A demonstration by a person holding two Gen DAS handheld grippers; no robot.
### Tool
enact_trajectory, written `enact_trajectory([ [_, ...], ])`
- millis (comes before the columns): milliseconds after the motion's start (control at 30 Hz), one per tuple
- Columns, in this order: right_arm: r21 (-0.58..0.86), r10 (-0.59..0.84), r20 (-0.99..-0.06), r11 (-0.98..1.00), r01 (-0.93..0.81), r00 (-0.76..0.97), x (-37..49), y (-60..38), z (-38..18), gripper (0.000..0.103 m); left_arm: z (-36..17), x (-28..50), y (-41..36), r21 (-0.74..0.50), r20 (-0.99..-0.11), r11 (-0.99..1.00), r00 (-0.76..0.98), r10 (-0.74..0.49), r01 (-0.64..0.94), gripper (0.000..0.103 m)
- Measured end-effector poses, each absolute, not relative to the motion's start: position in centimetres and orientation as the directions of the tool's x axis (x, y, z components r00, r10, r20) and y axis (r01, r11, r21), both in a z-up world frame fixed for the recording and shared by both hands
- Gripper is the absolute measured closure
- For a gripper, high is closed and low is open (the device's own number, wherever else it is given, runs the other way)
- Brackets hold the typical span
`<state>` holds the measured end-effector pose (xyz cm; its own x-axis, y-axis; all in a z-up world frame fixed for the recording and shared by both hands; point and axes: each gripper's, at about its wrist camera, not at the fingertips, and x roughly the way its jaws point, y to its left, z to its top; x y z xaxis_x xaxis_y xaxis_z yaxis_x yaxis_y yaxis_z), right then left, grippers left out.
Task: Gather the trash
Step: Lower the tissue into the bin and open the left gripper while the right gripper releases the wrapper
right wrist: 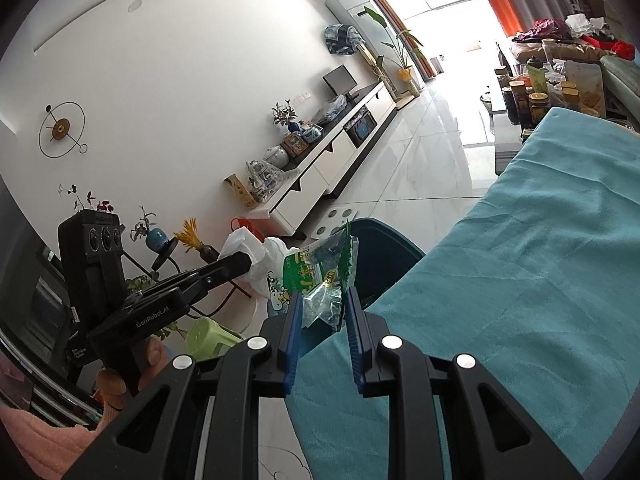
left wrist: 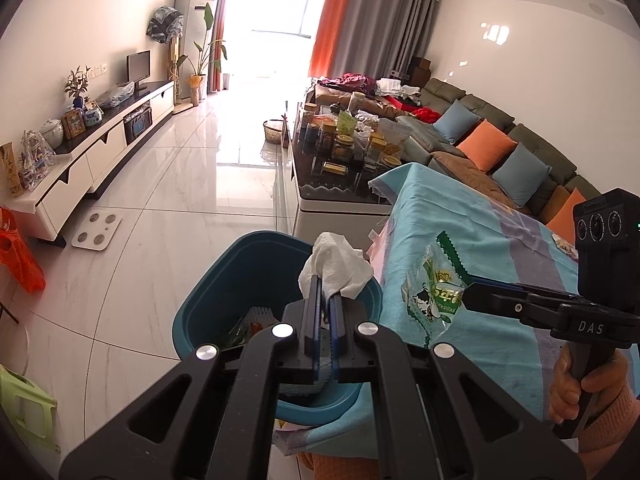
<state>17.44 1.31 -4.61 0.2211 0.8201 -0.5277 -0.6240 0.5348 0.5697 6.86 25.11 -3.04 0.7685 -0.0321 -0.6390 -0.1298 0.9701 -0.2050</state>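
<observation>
My left gripper point(left wrist: 325, 294) is shut on a crumpled white tissue point(left wrist: 334, 266) and holds it over the dark teal bin point(left wrist: 224, 280) on the floor beside the table. Some trash lies in the bin's bottom. In the right wrist view the same tissue point(right wrist: 262, 258) shows at the left gripper's tip. My right gripper point(right wrist: 322, 300) is shut on a green and clear snack wrapper point(right wrist: 320, 276), held near the bin's rim point(right wrist: 384, 236) at the table's edge. In the left wrist view that wrapper point(left wrist: 434, 288) hangs from the right gripper point(left wrist: 466, 294) above the cloth.
A turquoise cloth point(right wrist: 540, 280) covers the table to the right of the bin. A coffee table point(left wrist: 344, 184) crowded with jars stands beyond it, a sofa point(left wrist: 500, 148) to its right. White tiled floor point(left wrist: 160, 200), a bathroom scale point(left wrist: 97, 231) and a TV cabinet point(left wrist: 92, 152) lie left. A green stool point(right wrist: 208, 338) stands nearby.
</observation>
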Motion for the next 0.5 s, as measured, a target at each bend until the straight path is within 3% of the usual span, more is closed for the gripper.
enact_trajectory([
  [500, 0.56, 0.812, -0.546, 0.538, -0.631, 0.208, 17.7, 2.7, -4.9, 0.083, -4.3, 7.7, 25.7, -0.211, -0.658, 0.965, 0.753, -0.024, -0.154, 0.099],
])
